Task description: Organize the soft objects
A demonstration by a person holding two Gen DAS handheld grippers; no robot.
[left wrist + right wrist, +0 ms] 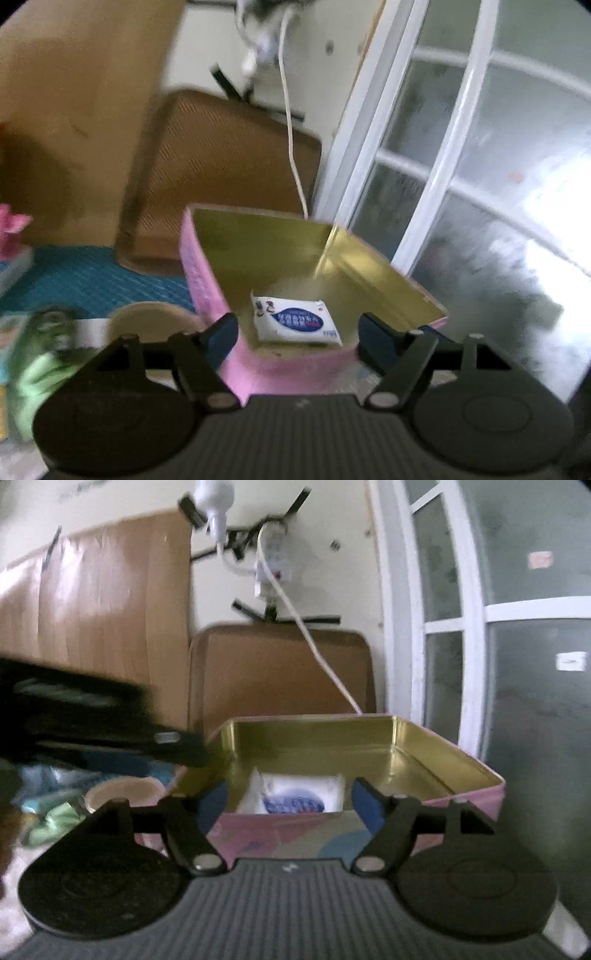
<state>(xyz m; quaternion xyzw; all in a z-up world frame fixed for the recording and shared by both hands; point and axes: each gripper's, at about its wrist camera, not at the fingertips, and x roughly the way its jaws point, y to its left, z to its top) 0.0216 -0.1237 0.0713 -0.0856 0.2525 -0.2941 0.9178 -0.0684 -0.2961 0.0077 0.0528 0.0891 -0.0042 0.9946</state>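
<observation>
Hovering both grippers, left gripper [297,332] and right gripper [286,799], spread wide and empty; tissue pack [295,319] lies inside pink tin [207,280]. We'd fetch green cloth [33,373] next, pinching mid-fold.

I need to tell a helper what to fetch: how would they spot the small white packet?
Find the pink tin with the gold inside, standing open by the white-framed glass door. The white packet lies flat on its floor, the only thing visible inside, marked by a blue oval label.
</observation>
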